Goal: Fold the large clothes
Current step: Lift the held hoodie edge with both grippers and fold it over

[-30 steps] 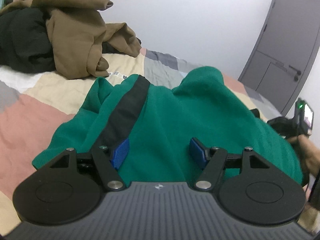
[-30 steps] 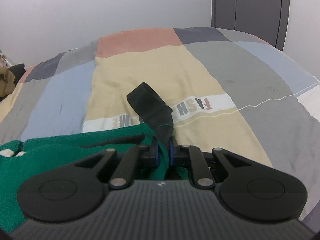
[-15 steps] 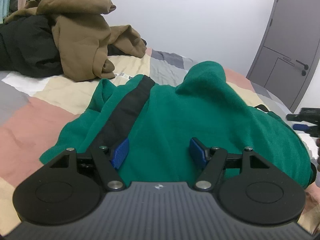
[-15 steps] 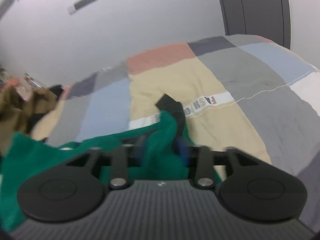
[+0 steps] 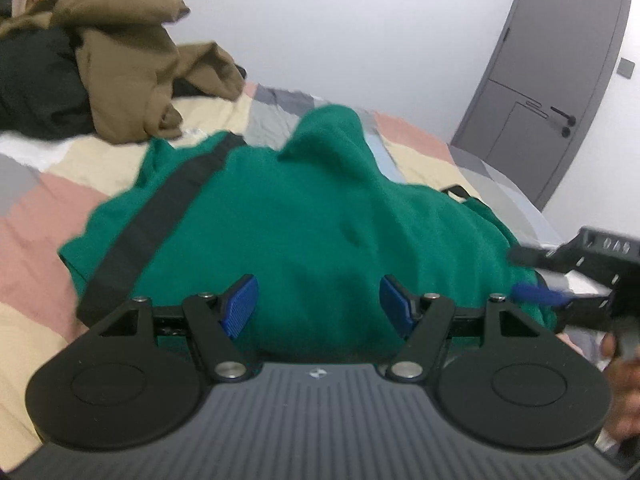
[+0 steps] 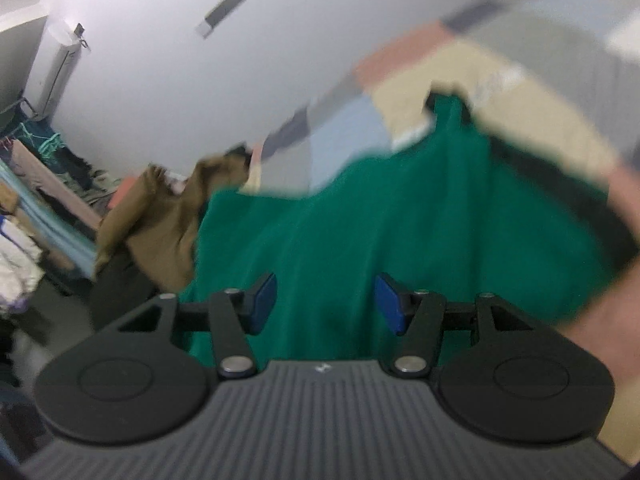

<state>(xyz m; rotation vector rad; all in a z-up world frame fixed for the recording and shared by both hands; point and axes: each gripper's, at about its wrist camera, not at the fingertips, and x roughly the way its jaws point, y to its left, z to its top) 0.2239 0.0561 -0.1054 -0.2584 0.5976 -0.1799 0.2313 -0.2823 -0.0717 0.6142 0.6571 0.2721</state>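
A big green fleece garment with a black strip (image 5: 304, 232) lies bunched up in the middle of a bed with a patchwork cover of pink, cream, grey and blue squares (image 5: 28, 208). In the left camera view, the left gripper (image 5: 319, 304) has its blue fingers (image 5: 239, 307) spread wide apart, with nothing between them, and the green cloth fills the space past them. The right gripper (image 5: 576, 280) pokes in at 3 o'clock, next to the edge of the green cloth. In the blurry right camera view, its blue fingers (image 6: 389, 309) are also wide apart and hold nothing. A pile of brown cloth (image 5: 132, 68) on top of black clothes (image 5: 36, 92) sits at 10 o'clock. A grey door (image 5: 560, 80) stands at 2 o'clock.
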